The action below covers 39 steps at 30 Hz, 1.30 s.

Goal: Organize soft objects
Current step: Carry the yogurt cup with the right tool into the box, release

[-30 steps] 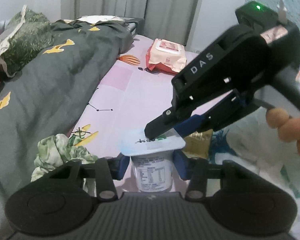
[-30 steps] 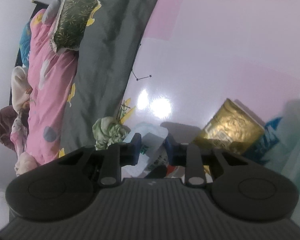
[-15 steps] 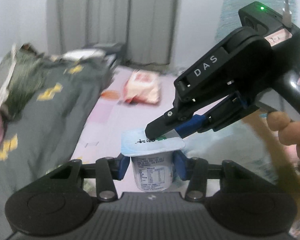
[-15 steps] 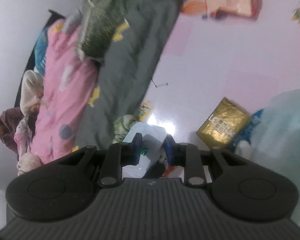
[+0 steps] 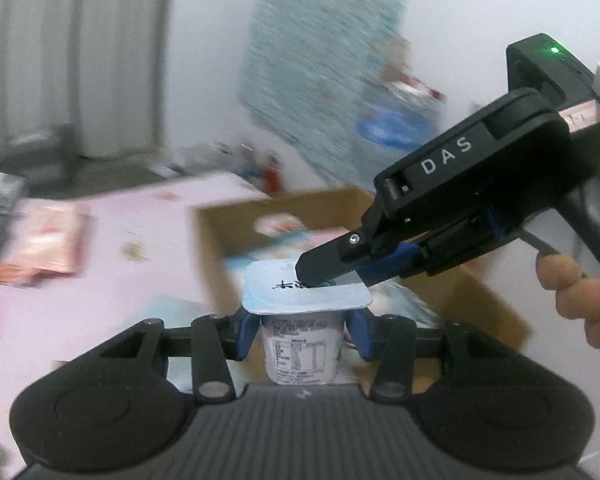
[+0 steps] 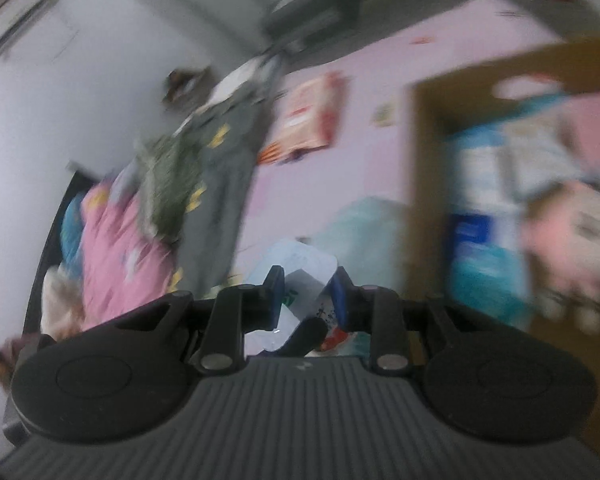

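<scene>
A small white yogurt cup (image 5: 302, 356) with a pale blue foil lid (image 5: 306, 294) hangs upright in the air. My left gripper (image 5: 302, 332) is shut on its body, one blue pad on each side. My right gripper (image 5: 320, 280) comes in from the right and pinches the lid's rim between its upper and lower fingers. Its jaws are opening slightly, with the rim still between them. The right wrist view shows the lid (image 6: 300, 256) between that gripper's (image 6: 308, 292) pads. Behind the cup stands an open cardboard box (image 5: 220, 248) holding several soft packs.
The pink sheet (image 5: 140, 224) covers the bed, with a pink packet (image 5: 48, 244) on it at the left. A grey quilt (image 6: 224, 160) and pink bedding (image 6: 112, 240) lie along the left in the right wrist view. A hand (image 5: 584, 292) grips the right tool's handle. Both views are motion-blurred.
Both grippers have swung up and to the right together with the cup. The grey quilt has left the left wrist view and the cardboard box has come in behind the cup.
</scene>
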{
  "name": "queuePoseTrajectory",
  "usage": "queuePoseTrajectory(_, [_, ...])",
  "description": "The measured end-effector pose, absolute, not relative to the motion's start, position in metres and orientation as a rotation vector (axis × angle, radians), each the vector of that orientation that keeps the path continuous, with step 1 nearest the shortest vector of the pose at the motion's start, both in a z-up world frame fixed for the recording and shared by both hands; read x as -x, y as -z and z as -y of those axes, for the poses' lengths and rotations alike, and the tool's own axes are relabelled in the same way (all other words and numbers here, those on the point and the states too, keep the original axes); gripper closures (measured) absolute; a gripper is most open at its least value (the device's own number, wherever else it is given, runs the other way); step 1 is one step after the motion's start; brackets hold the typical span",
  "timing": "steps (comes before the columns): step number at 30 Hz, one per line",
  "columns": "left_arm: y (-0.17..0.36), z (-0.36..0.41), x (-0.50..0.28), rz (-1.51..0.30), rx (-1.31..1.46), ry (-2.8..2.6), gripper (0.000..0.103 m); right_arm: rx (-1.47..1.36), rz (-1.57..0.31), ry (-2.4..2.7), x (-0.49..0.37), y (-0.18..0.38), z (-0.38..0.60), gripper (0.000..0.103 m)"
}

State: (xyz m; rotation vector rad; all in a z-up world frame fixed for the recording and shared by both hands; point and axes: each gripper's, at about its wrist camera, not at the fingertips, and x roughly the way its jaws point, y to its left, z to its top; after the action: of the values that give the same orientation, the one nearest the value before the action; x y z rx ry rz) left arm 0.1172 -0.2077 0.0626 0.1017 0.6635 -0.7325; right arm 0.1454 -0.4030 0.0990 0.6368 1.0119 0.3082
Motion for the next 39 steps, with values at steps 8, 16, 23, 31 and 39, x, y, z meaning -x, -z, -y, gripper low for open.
queuePoseTrajectory(8, [-0.012, 0.293, -0.12, -0.904, -0.217, 0.841, 0.053, -0.764, -1.099, -0.12, -0.104, -0.041, 0.487, 0.076])
queuePoseTrajectory(16, [0.026, 0.306, -0.127, -0.968, -0.317, 0.775, 0.045, -0.781, -1.226, -0.04, -0.115, 0.03, 0.506, 0.075])
queuePoseTrajectory(23, [0.004, 0.286, -0.128, -0.94, -0.256, 0.768, 0.042, -0.725, -1.221, 0.024, -0.116, 0.033, 0.512, 0.075])
queuePoseTrajectory(31, [-0.032, 0.239, -0.126, -0.861, -0.168, 0.733, 0.039, -0.724, -1.217, 0.039, -0.131, 0.041, 0.516, 0.074])
queuePoseTrajectory(39, [-0.046, 0.187, -0.12, -0.784, -0.116, 0.652, 0.037, -0.715, -1.245, -0.042, -0.143, 0.049, 0.503, 0.069])
